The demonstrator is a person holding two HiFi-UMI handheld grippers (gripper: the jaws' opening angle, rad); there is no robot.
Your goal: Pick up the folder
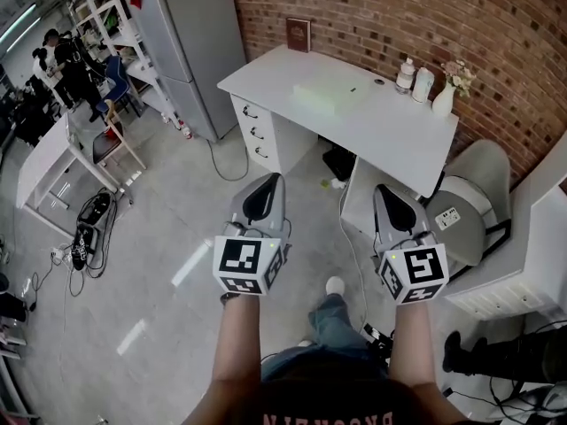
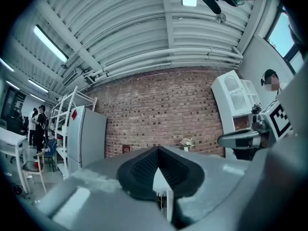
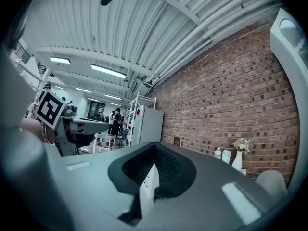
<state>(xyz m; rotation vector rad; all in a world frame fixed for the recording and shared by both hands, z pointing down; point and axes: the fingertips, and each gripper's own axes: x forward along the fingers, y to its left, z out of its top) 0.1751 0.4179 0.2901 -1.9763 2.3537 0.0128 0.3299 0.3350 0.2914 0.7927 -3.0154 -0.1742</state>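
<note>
A flat pale green folder [image 1: 326, 92] lies on the white desk [image 1: 399, 140] against the brick wall, seen in the head view. Both grippers hang level over the floor, well short of the desk, with their noses toward it. The jaws of my left gripper [image 1: 273, 179] are shut with nothing between them, and they show closed in its own view [image 2: 159, 150]. My right gripper [image 1: 384, 189] is shut and empty too, its pads meeting in its own view [image 3: 154, 147]. The gripper bodies hide the folder in both gripper views.
Two bottles [image 1: 412, 78], a flower vase [image 1: 445, 96] and a small framed picture [image 1: 299, 34] stand at the desk's back. A grey chair [image 1: 474, 204] sits right of the desk, a fridge [image 1: 190, 42] to its left. Cables [image 1: 89, 228], a white table [image 1: 44, 153] and people [image 1: 62, 60] are far left.
</note>
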